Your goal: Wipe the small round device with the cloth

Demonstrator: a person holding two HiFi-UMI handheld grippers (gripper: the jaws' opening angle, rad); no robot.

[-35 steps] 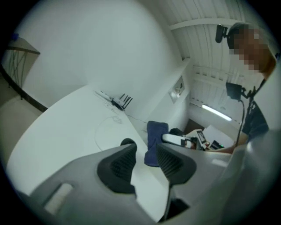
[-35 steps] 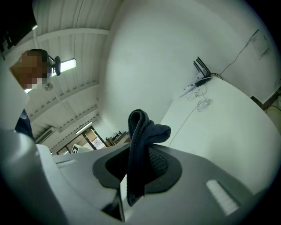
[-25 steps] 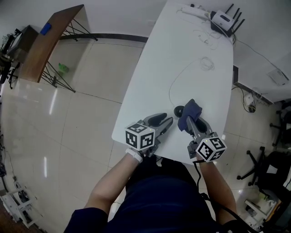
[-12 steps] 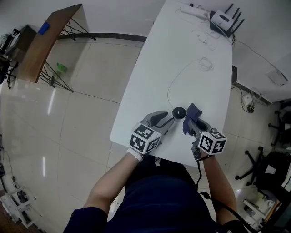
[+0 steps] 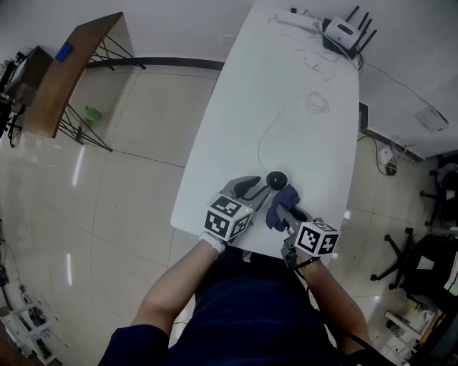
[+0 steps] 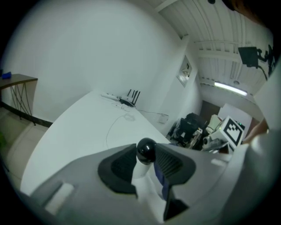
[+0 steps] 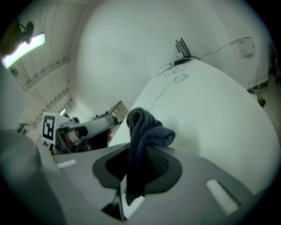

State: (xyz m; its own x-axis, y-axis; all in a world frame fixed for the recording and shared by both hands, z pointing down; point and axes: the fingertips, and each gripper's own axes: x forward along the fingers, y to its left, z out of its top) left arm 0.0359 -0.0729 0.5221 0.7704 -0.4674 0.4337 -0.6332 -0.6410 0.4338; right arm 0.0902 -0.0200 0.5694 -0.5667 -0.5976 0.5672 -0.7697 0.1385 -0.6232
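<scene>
Pale floor tiles (image 5: pixel 107 200) surround a long white table (image 5: pixel 236 129) that runs away from the person. A router (image 5: pixel 338 30) with black antennas and a power strip (image 5: pixel 293 17) sit at the table's far end. A thin white cable (image 5: pixel 266 136) loops from there down the tabletop toward the near edge. A wooden side table (image 5: pixel 71 71) stands off to the left, well apart, and an office chair (image 5: pixel 418 261) shows at the right.

Near the front edge of the table sits the small round device (image 5: pixel 278 179), a glossy black ball. The left gripper (image 5: pixel 265 187) reaches in from the near left. In the left gripper view the ball (image 6: pixel 146 149) sits between the tips of the two dark ribbed pads, which are closed in against its sides, so this gripper is clamped on the device. A white part shows just under the ball.

The right gripper (image 5: pixel 285 209) comes in from the near right, its jaws pinched on a dark blue cloth (image 5: pixel 283 197). In the right gripper view the cloth (image 7: pixel 141 140) hangs folded between the pads and bunches out over their tips. Seen from the head, the cloth lies right against the near right side of the device, just beside the left gripper's tips.
</scene>
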